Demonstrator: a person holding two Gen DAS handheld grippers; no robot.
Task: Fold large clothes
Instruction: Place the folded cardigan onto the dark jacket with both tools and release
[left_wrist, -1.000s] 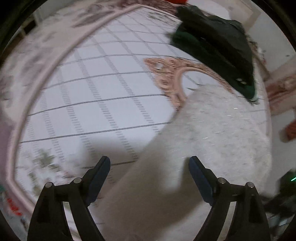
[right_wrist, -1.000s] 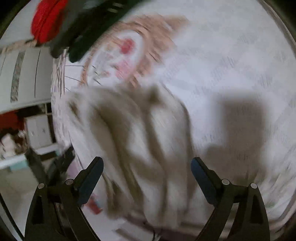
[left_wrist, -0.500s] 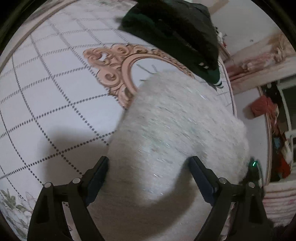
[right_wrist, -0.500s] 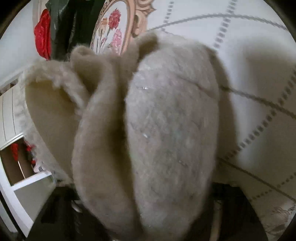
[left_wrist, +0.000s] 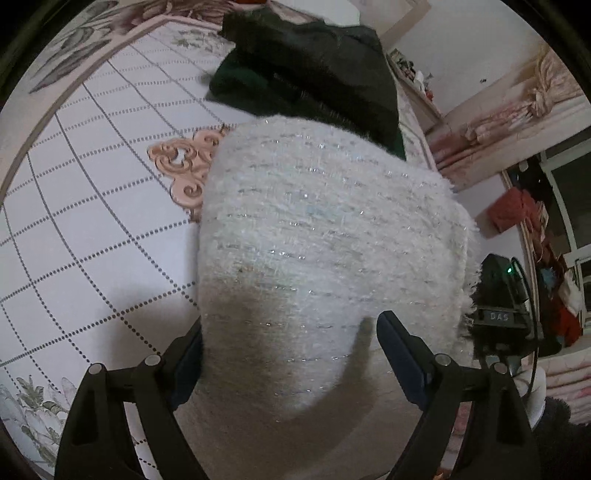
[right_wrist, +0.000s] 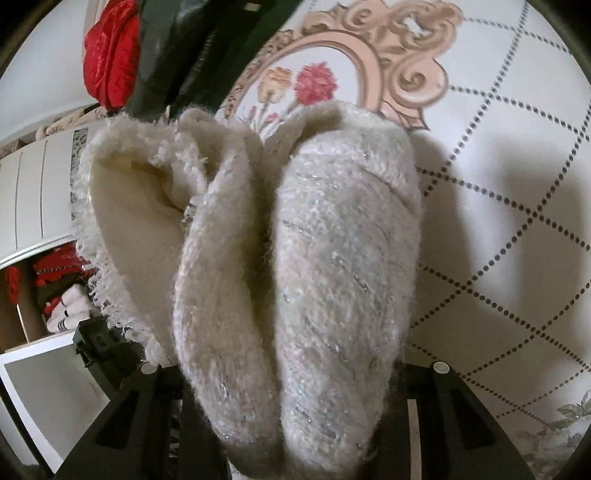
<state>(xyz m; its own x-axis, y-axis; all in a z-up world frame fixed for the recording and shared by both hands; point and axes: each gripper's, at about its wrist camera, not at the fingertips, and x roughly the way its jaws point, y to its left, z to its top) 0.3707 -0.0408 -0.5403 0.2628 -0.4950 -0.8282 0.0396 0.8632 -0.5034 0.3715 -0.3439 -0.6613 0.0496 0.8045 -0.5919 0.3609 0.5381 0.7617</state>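
Left wrist: dark clothes (left_wrist: 317, 70) behind sweater (left_wrist: 325, 236)

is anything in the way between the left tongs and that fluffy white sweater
Nothing visible. The left tongs stand open with the white sweater bulging directly between the fingers. The dark clothes pile lies beyond it on the patterned bedspread.

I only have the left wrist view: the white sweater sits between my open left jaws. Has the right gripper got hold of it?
Observer: Looks so. The right gripper has just been closing its jaws, and two bunched folds of the white sweater fill the gap; the fabric hides the pads.
Operator: Anything loose on that side?
Observer: Yes. A flap showing its cream lining stands open left of those folds.
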